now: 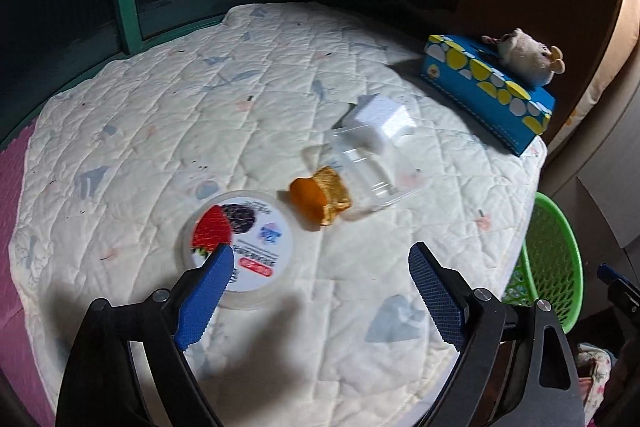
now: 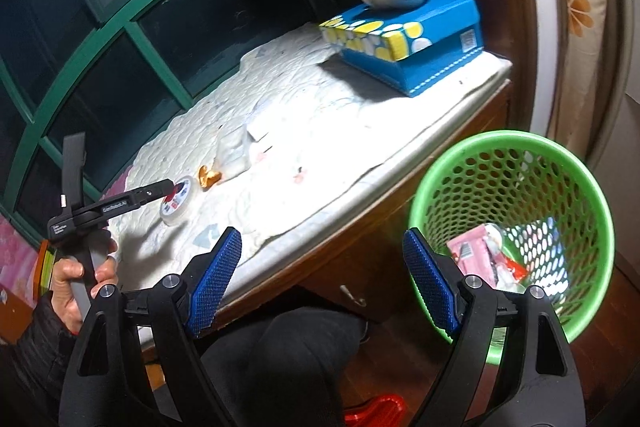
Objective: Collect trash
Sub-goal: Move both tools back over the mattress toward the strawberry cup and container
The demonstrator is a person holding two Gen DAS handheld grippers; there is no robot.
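On the quilted white mat (image 1: 168, 115) lie a round yogurt lid with a berry picture (image 1: 236, 247), an orange peel with a gold wrapper (image 1: 320, 199), a clear plastic cup on its side (image 1: 360, 163) and a white box (image 1: 380, 119). My left gripper (image 1: 320, 263) is open and empty, just above the mat, its left finger over the lid's near edge. My right gripper (image 2: 320, 251) is open and empty, off the mat's front edge beside the green basket (image 2: 516, 147), which holds wrappers (image 2: 484, 255). The lid (image 2: 176, 203) and peel (image 2: 208, 177) also show in the right wrist view.
A blue tissue box with yellow and white dots (image 1: 488, 91) carries a plush toy (image 1: 524, 55) at the mat's far right. A green-framed window (image 2: 100, 39) stands behind the mat. The green basket (image 1: 556, 259) sits below the mat's right edge.
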